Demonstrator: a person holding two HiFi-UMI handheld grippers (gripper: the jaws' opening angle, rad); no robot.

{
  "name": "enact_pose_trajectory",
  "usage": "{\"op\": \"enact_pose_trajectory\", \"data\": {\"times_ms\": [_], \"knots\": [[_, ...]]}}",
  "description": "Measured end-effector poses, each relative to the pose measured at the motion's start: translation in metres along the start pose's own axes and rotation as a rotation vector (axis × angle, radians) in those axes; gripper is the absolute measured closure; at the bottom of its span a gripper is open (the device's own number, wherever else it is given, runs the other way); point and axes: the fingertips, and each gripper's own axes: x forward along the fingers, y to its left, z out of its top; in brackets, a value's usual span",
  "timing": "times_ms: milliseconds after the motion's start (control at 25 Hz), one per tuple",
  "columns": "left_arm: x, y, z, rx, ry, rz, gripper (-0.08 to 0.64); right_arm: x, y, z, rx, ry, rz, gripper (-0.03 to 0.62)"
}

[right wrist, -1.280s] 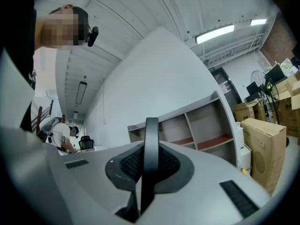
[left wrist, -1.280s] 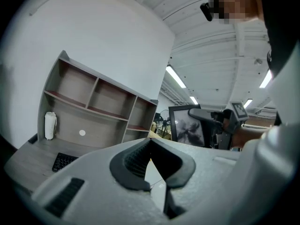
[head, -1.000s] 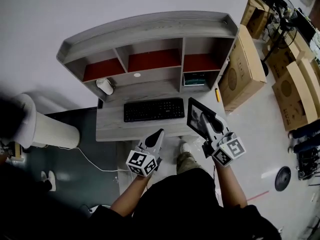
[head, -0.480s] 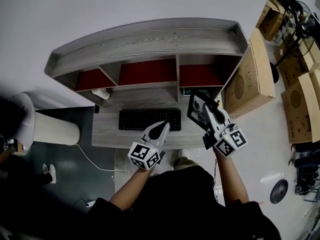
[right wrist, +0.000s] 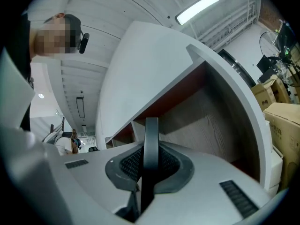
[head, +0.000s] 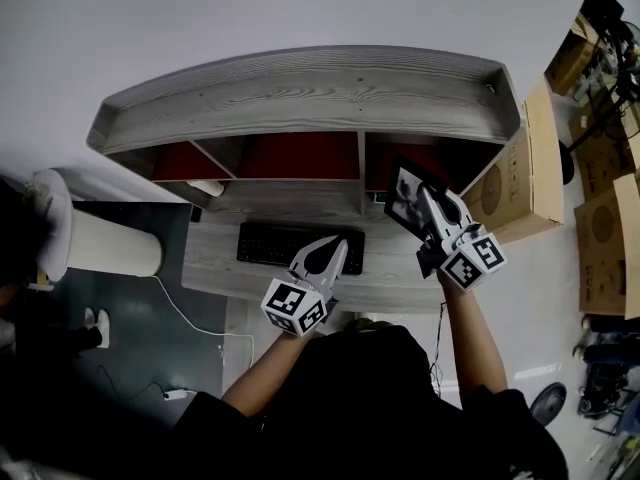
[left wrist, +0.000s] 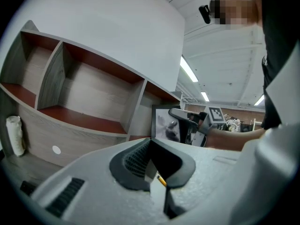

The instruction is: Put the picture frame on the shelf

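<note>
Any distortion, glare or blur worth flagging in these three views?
Head view: fisheye bows the shelf into an arc. Left gripper view: black round vignette, ceiling strip lights blown out. Right gripper view: same vignette, a bright strip light, picture frame edge sharp up close.

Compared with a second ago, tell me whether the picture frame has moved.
Yes. The picture frame, clamped in the right gripper, has gone from beside the right end of the keyboard up to the mouth of the right compartment of the shelf.
</note>
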Motion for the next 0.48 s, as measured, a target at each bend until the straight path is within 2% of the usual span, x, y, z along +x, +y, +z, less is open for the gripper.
{"op": "enact_pose_trajectory", "data": {"times_ms": [200, 480], "knots": [[0.012, -0.003, 0.012, -0.023, -0.02, 0.018, 0.545, 0.021, -0.021, 0.002, 0.032, -0.005, 0.018, 0.566], [0.026, 0.001, 0.017, -0.031, -0.025, 0.033, 0.545, 0.054, -0.031, -0.013, -0.011, 0.041, 0.07, 0.566]]}}
